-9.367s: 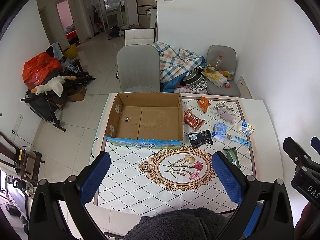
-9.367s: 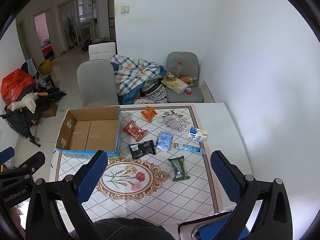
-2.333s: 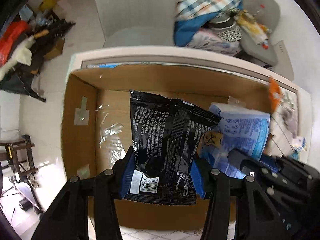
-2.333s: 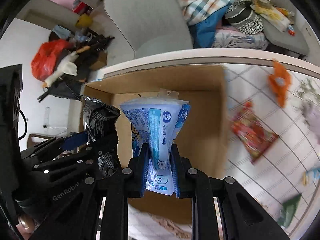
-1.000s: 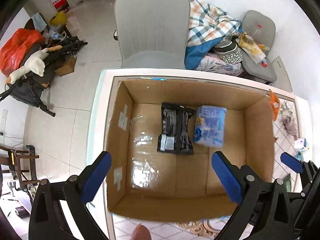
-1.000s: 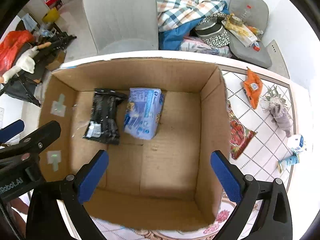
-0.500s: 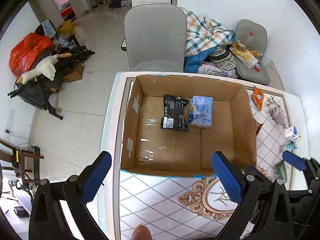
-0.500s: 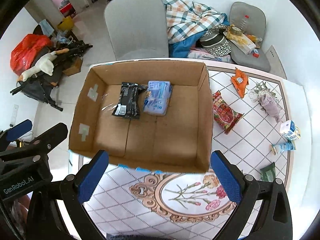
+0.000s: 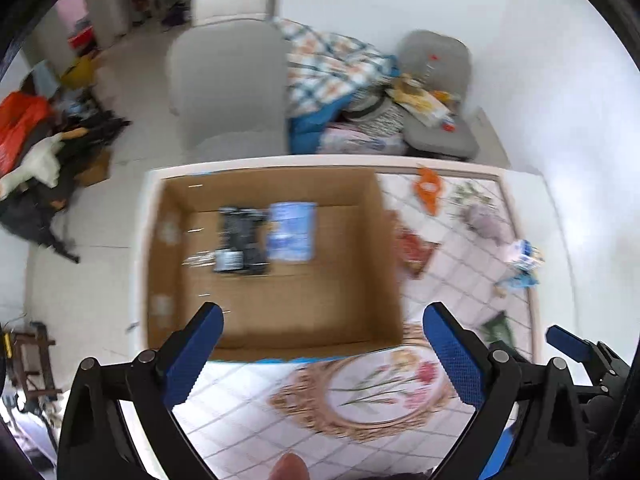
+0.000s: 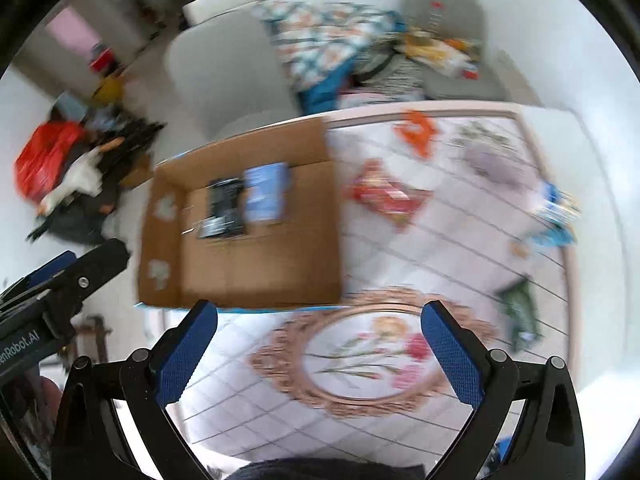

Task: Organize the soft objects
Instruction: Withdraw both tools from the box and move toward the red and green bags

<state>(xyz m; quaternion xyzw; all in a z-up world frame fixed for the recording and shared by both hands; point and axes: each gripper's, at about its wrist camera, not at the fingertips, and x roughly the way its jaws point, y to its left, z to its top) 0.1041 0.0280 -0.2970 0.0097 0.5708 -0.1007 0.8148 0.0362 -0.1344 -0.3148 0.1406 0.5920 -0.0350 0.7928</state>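
1. Both pkts dropped since ~2 s ago: black packet [image 9: 240, 242] & blue packet [image 9: 291, 231] now flat side by side on floor of cardboard box [image 9: 276, 320], far-left part. No longer gripped.
2. Left gripper [image 9: 322, 350] & right gripper [image 10: 319, 346] pulled back, up off box; fingers wide apart, holding nothing.
3. Meaning, as judged: two items sorted, rest still out on worktop [image 10: 256, 412]; next pick likely on right side.
4. Still loose right of box: red packet [image 10: 384, 196] just beside box wall, orange packet [image 10: 416, 130] far, grey plush [image 10: 494, 166] far right, small carton [image 9: 524, 254], blue tube [image 10: 554, 236], green packet [image 10: 520, 314] near right.
5. In the way: nothing between grippers & loose items; box wall close to red pkt. Both views blurred.
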